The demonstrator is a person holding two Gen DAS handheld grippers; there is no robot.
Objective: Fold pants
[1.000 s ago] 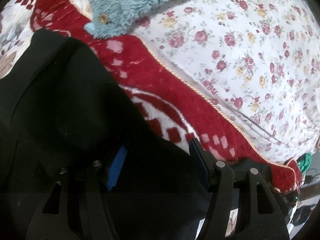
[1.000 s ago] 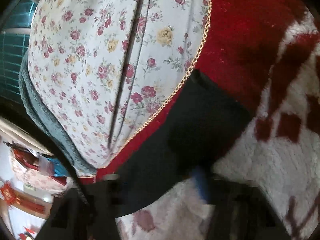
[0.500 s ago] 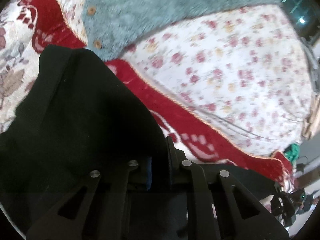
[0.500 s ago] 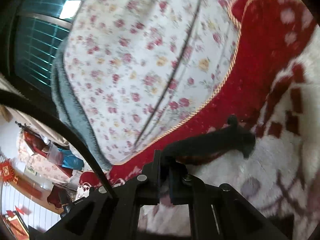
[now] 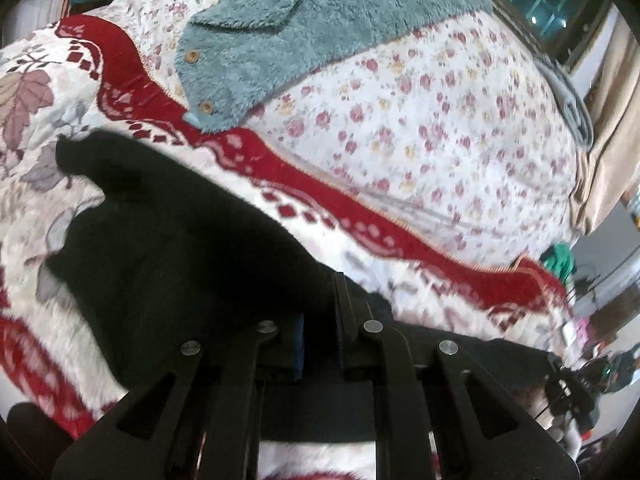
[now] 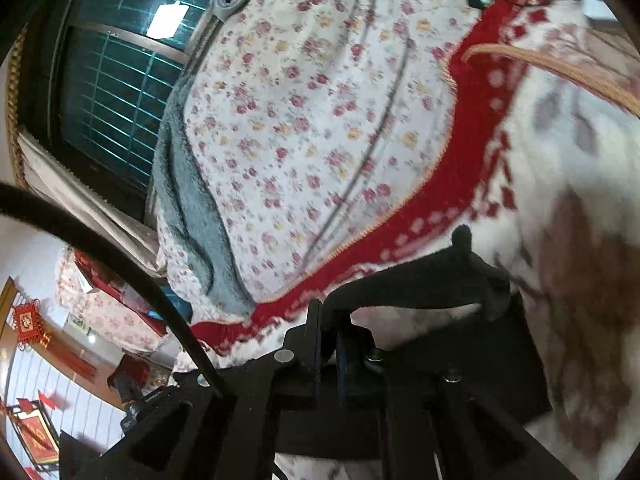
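Both claws have closed and lifted: left gripper (image 5: 318,320) and right gripper (image 6: 328,332) each pinch the black pants (image 5: 168,240), which stretch leftward between them.

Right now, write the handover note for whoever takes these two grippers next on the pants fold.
Left gripper: fingers shut on the black pants, with the dark cloth bunched up just ahead of them.
Right gripper: fingers shut on another edge of the pants, a strip of cloth pulled taut above the blanket.
The pants lie over the red and white fleece blanket; a teal fleece jacket sits further back on the floral quilt.
Done: both edges gripped and lifted.
Left: carry the held edges over, lay them down flat, release, then check the fold; no finished fold shows yet.
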